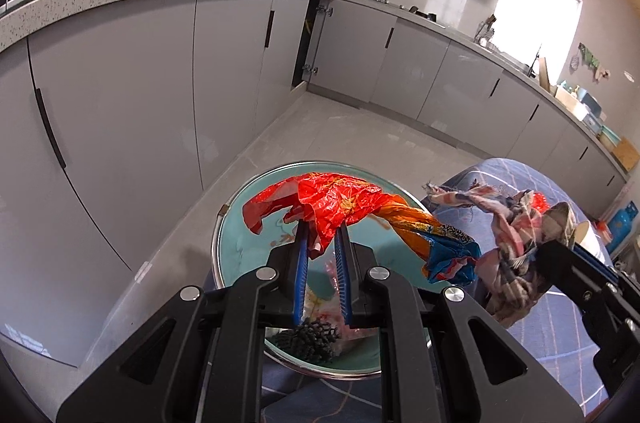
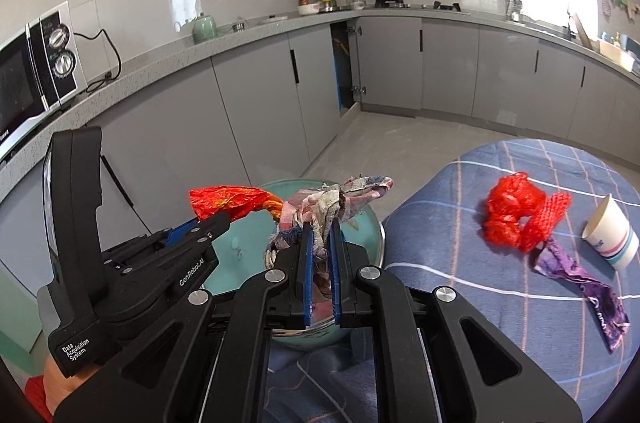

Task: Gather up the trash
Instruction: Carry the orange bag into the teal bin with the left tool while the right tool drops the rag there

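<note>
Here, both hand-held grippers are hovering above the teal bin (image 1: 236, 247): left hand-held gripper (image 1: 322, 229) clamping a red wrapper (image 1: 340, 199), right hand-held gripper (image 2: 321, 227) pinching a rag (image 2: 320, 211), each directly over the opening.

left gripper (image 1: 322, 229), right gripper (image 2: 321, 225) — jaws clamped
</note>
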A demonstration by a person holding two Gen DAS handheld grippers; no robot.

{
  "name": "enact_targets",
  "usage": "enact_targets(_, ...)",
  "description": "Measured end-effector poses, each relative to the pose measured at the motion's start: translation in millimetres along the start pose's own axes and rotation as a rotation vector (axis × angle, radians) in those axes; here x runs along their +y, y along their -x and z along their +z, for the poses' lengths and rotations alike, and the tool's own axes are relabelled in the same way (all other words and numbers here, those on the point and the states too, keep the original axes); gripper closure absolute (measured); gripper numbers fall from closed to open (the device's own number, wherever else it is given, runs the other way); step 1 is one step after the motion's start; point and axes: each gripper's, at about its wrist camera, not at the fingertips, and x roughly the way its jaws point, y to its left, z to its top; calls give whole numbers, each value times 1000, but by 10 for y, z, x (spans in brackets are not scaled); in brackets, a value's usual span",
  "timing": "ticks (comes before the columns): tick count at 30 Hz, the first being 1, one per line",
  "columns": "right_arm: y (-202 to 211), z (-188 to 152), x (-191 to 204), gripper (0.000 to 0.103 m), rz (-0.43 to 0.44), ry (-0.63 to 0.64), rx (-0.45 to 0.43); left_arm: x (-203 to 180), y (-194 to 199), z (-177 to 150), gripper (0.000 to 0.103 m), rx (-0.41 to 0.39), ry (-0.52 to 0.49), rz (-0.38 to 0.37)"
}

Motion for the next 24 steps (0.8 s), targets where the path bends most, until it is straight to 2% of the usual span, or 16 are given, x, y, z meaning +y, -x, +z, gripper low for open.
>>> enact_targets(11,-428,-83,59,95,11,12,87,80,-272,-64,90,60,6,53)
enact_targets(21,-707,-192,-40,94,76,-54,187,115,-427,-133,90,100,-11,79)
enact_targets(24,-785,-220,-45,91,95,-59,211,136,-439,-160,89,107,-8,88)
